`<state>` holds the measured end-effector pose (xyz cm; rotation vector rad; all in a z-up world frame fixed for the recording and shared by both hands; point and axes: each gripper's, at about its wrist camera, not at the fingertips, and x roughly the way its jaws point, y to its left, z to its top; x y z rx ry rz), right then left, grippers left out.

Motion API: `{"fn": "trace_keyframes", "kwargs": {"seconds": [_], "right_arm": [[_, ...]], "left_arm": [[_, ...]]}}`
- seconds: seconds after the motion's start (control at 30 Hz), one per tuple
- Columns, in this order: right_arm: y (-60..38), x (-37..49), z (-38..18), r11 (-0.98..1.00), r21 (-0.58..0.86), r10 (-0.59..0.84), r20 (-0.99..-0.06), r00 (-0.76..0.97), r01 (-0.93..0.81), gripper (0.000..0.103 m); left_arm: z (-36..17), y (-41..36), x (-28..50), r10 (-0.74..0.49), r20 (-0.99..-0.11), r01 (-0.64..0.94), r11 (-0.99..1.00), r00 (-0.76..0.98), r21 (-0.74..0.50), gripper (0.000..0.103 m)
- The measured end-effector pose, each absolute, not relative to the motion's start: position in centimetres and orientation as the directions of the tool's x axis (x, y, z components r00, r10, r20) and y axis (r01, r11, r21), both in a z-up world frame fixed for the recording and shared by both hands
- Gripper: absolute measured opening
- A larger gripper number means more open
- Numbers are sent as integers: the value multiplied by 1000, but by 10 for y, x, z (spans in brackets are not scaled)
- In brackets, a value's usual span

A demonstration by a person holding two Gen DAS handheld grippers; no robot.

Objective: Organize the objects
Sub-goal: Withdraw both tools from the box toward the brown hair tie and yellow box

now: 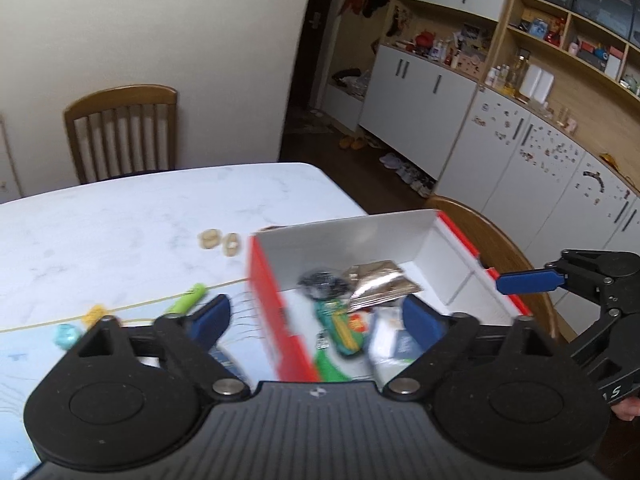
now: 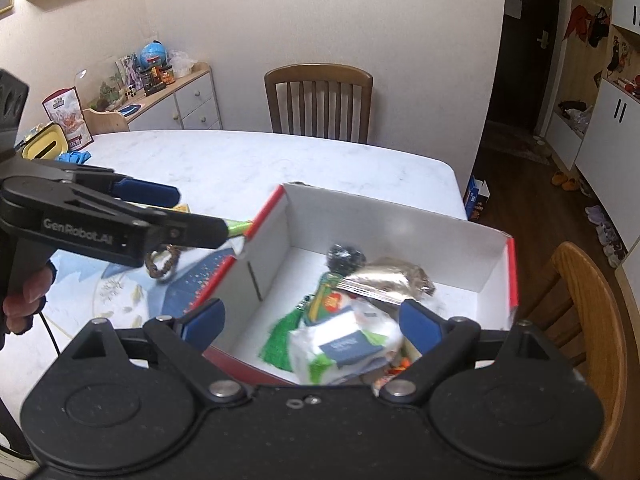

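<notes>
Box (image 2: 384, 220) contents blurred, perhaps packets.

Red-edged white box (image 2: 400, 232), silver packet (image 2: 384, 280), white marbled table (image 2: 240, 160)

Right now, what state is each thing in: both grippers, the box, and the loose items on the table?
left gripper: open, empty, straddling the box's left wall
right gripper: open, empty, over the box
box: open-topped, part filled
silver pouch: lying in the box
white packet: lying in the box
green tube: on the table, outside the box
bead bracelet: on the table, outside the box
</notes>
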<state>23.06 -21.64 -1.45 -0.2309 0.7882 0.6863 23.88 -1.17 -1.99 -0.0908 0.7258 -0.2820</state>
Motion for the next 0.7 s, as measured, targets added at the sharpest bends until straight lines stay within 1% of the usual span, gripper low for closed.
{"fn": "trace_keyframes", "kwargs": {"seconds": [0.03,0.37,0.6,0.7], "right_arm": [[-211,229,-14,763,57,480,-718,504,-644,93],[-154,214,-15,768,57,473,-723,504,-638,93],[-114,204,-18,765,44,470,-719,512,-642,93],[-97,202,-21,764,30,460,-725,512,-644,93]], "left_arm": [[-20,-4,236,-276,-638,215,961,719,-174,103],[-27,70,216,-224,-627,159,974,746,-159,103],[-43,121,205,-181,-631,146,983,755,-106,103],[-48,138,203,-181,-634,155,983,752,-96,103]]}}
